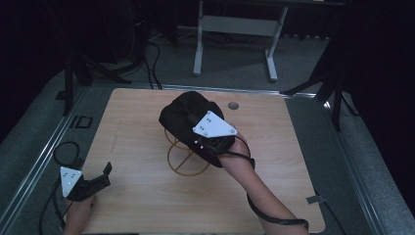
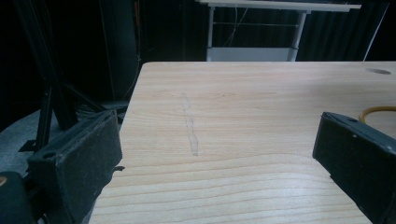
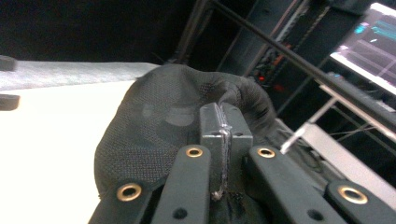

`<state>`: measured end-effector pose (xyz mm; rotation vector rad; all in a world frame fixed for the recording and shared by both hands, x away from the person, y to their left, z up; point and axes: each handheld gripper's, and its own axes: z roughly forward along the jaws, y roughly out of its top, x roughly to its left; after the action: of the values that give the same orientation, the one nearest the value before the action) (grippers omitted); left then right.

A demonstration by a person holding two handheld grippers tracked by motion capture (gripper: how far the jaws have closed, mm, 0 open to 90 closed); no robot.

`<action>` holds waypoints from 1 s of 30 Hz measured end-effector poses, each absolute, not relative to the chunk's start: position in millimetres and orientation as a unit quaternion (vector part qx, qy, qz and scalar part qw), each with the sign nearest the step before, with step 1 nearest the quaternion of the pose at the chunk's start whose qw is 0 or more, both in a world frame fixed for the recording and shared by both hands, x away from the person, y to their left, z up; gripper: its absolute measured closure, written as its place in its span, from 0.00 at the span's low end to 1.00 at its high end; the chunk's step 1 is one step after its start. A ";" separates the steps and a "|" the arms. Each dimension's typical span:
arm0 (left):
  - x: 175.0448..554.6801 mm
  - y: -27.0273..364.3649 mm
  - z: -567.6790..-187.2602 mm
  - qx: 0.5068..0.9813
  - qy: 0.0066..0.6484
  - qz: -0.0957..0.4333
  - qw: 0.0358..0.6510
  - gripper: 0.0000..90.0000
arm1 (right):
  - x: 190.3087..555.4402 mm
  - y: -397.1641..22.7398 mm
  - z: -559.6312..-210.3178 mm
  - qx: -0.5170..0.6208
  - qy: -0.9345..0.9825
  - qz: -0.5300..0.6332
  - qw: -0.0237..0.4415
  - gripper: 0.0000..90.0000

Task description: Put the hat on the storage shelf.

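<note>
- The right gripper (image 3: 223, 122) is pressing its two jaws together on a fold of the black mesh bag (image 3: 154, 135); in the right gripper view a thin pale thread is running down the line where the jaws are meeting.
- The left gripper (image 2: 215, 154) is keeping its jaws wide apart, with only bare wood between them; they are holding nothing.
- In the high view the bag (image 1: 188, 117) is sitting near the middle of the table (image 1: 137, 205), and it is lying over a thin yellow ring frame (image 1: 182, 159), which is coming out from under it at 6 o'clock.
- The left gripper (image 1: 100, 177) is resting at about 8 o'clock of the table, well apart from the bag.
- I cannot read any label or writing; the screen (image 3: 373, 42) is too blurred.
- The table is of light wood, with a small round hole (image 1: 233, 105) near 1 o'clock.
- The room is being dark, with a grey floor (image 1: 235, 63) and a white-legged desk (image 1: 235, 29) behind the table.
</note>
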<state>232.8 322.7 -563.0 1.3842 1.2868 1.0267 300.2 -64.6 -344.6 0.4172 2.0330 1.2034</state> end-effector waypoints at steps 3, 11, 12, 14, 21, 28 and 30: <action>232.8 322.6 -563.0 0.567 0.526 0.420 0.475 0.02 | 299.1 -65.6 -348.0 0.159 0.791 0.472 0.354 0.99; 232.7 322.4 -563.0 0.567 0.525 0.420 0.476 0.02 | 297.8 -62.5 -353.8 0.138 0.802 0.481 0.327 0.85; 232.7 322.4 -563.0 0.567 0.526 0.419 0.476 0.02 | 297.6 -60.6 -355.3 0.137 0.803 0.477 0.331 0.81; 232.5 322.5 -563.0 0.567 0.525 0.419 0.477 0.02 | 298.1 -57.9 -358.1 0.137 0.806 0.470 0.332 0.76; 232.5 322.6 -563.0 0.568 0.524 0.419 0.477 0.02 | 303.4 -58.7 -365.6 0.149 0.811 0.465 0.321 0.59; 232.5 322.8 -563.0 0.568 0.523 0.419 0.477 0.02 | 304.8 -60.2 -364.9 0.156 0.810 0.469 0.315 0.55; 232.5 322.8 -563.0 0.568 0.523 0.419 0.477 0.02 | 305.1 -62.1 -363.3 0.161 0.808 0.474 0.310 0.51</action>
<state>232.5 322.8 -563.0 1.3886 1.2788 1.0245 305.1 -62.1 -363.3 0.4258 2.1336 1.2528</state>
